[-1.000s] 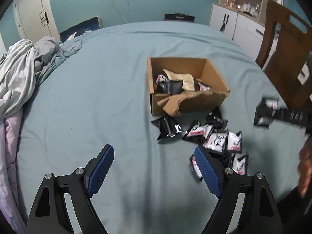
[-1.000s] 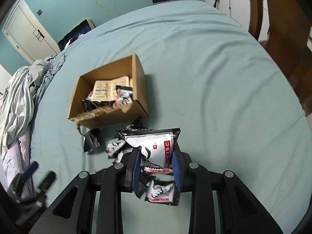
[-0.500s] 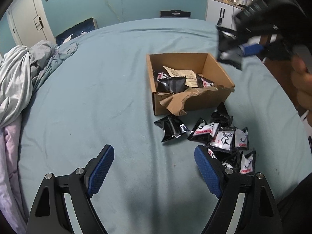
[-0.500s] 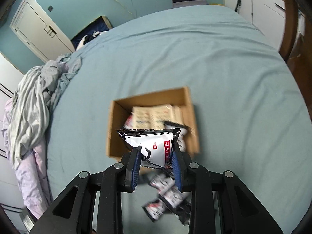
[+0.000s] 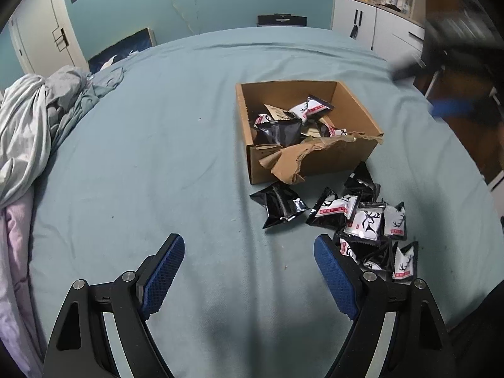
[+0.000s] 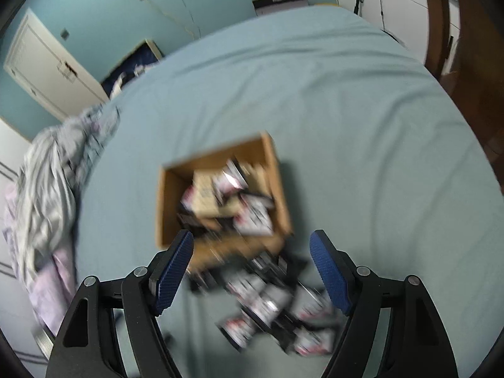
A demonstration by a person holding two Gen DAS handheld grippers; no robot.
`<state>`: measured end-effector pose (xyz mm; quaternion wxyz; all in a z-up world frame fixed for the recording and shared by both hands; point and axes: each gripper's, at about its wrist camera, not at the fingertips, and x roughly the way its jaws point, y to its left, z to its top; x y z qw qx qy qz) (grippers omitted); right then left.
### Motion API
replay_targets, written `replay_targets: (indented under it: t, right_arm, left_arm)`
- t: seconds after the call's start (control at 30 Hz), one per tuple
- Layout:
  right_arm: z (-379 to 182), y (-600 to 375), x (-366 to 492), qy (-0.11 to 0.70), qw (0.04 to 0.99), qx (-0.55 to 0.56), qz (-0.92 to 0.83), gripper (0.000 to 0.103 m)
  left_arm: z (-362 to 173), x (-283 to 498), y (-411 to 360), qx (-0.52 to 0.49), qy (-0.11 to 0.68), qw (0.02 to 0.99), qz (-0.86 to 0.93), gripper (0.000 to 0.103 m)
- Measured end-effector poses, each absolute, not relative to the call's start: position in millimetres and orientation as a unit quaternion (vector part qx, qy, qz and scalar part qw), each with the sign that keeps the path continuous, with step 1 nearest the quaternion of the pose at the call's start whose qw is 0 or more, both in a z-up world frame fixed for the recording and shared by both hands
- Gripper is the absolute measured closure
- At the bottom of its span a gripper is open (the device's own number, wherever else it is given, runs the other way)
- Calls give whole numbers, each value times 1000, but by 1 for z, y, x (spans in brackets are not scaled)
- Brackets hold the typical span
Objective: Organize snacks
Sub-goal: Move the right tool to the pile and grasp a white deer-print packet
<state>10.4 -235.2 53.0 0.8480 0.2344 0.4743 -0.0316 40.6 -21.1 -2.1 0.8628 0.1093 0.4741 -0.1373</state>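
An open cardboard box (image 5: pixel 359 107) with a torn front flap sits on the blue bed and holds several black-and-white snack packets (image 5: pixel 310 108). A pile of loose snack packets (image 5: pixel 362 220) lies in front of it. My left gripper (image 5: pixel 249 261) is open and empty, low over the sheet, left of the pile. My right gripper (image 6: pixel 252 258) is open and empty, high above the box (image 6: pixel 163 208) and the pile (image 6: pixel 277 308); its view is blurred. It also shows as a dark blur in the left wrist view (image 5: pixel 453 107).
A crumpled grey and pink blanket (image 5: pixel 28 132) lies at the bed's left edge. A wooden chair (image 6: pixel 466 47) and white cabinets (image 5: pixel 378 25) stand to the right. A white door (image 6: pixel 47 72) is at the far left.
My right gripper carried a snack packet over the box, opened and let it go; the packet now lies in the box. The left gripper stayed open and nearly still.
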Motion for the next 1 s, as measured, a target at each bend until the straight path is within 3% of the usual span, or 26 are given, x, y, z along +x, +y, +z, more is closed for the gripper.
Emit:
replay_targets:
  t: [0.4, 0.83, 1.0]
  right_arm:
    - [-31, -246, -35, 556, 809, 170, -86, 27]
    - [-68, -271, -13, 580, 754, 307, -39, 27]
    - [-79, -266, -14, 603, 745, 285, -21, 27]
  left_arm:
    - [-17, 40, -41, 157, 463, 863, -129, 18]
    - [-40, 42, -54, 176, 481, 850, -124, 18]
    - [-44, 43, -60, 179, 482, 848, -129, 18]
